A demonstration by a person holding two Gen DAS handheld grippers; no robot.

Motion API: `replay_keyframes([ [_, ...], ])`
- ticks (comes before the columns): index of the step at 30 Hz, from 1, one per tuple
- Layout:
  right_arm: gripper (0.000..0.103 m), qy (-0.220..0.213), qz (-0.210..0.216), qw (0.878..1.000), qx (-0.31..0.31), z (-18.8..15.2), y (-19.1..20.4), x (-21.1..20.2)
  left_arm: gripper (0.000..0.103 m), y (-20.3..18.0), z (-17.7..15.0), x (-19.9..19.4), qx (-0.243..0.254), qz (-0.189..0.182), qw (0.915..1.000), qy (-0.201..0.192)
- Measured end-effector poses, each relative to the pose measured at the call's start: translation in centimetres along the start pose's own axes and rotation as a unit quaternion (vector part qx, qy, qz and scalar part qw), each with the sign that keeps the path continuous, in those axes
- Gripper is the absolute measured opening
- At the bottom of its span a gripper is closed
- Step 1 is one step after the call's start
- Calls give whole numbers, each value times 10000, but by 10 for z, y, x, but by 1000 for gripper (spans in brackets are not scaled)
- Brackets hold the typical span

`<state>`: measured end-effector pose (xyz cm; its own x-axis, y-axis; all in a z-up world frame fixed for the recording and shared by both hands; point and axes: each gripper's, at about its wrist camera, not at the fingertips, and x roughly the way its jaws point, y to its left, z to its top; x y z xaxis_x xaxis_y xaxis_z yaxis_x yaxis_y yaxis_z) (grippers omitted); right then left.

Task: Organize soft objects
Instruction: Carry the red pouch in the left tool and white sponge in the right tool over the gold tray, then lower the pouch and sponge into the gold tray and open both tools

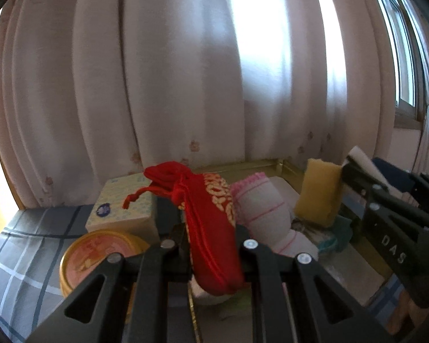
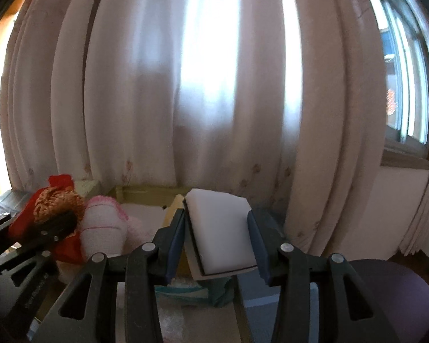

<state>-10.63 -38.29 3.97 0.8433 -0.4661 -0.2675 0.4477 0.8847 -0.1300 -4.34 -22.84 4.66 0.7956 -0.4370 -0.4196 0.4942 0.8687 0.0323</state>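
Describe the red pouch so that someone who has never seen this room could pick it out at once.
Start at the pale curtain behind the gold-rimmed box. In front of it, the left gripper is shut on the red pouch, lifting it beside a pink-and-white sock. It alone is bright red, with a gold woven band and a knotted red drawstring.

both wrists: low, near, facing curtain [image 1: 171,85] | shared: red pouch [image 1: 211,228]
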Motion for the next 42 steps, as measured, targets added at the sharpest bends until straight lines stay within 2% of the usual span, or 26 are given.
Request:
replay_keyframes([
  [17,46,550,385,9977,-53,18,-4,28,12,-8,8,12,-48,-165,9998,55],
  [22,46,988,721,9925,-54,31,-5,52,12,-10,19,15,7,-209,9998,47],
  [26,46,1443,857,9857,-145,38,-3,84,12,-10,29,28,-27,-268,9992,300],
  [32,46,2136,1187,9697,65,45,0,126,12,-6,36,45,-161,-360,9962,771],
  [35,46,2281,1246,9656,111,49,0,134,12,-5,42,51,-163,-337,9951,912],
  [38,46,2393,1309,9619,160,52,0,139,12,0,52,62,-297,-540,9918,1119],
  [42,46,2533,1497,9542,535,58,-7,151,12,6,67,77,-405,-770,9878,1292],
])
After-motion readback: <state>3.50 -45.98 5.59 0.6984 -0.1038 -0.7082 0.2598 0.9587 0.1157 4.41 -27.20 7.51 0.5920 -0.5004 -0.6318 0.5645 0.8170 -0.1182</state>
